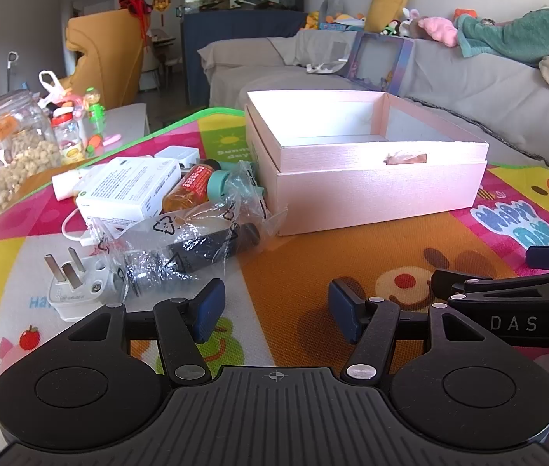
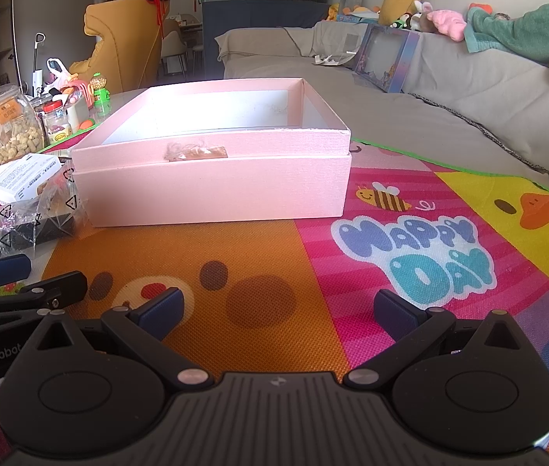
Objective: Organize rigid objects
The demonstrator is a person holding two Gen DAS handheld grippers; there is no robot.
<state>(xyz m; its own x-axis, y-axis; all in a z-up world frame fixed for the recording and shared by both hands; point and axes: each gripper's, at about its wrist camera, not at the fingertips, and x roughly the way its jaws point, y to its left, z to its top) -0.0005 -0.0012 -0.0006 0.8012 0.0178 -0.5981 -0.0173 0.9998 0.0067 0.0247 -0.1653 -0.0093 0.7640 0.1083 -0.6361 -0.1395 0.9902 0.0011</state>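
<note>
From your left wrist camera, your left gripper point(image 1: 276, 310) hangs low over the colourful play mat point(image 1: 313, 256) with its blue-padded fingers point(image 1: 210, 310) spread wide and nothing between them. Take the pink box point(image 1: 371, 178) as your landmark: it sits open-topped on the mat ahead and a little to the right of the gripper, and what shows of its inside is bare. The things to sort lie in a heap just left of the box: a white carton point(image 1: 126, 190), an amber bottle point(image 1: 190, 190) with a red label, a teal-capped bottle point(image 1: 218, 184), and a clear plastic bag point(image 1: 189, 240) holding a dark object, the bag's edge touching the box's left corner. A white wall plug point(image 1: 76, 291) lies nearest you, left of the box and beside the bag. Farther left of the box stands a glass jar point(image 1: 6, 155) of nuts. Your right gripper point(image 1: 507, 299) reaches in at the right edge, in front of the box. From your right wrist camera, your right gripper point(image 2: 278, 316) also hovers over the mat, fingers point(image 2: 163, 310) set wide apart and empty, with the pink box point(image 2: 216, 186) straight ahead. The bag point(image 2: 29, 225) and carton point(image 2: 25, 178) sit at the box's left side, and your left gripper point(image 2: 14, 287) shows at the left edge, in front of the box.
</note>
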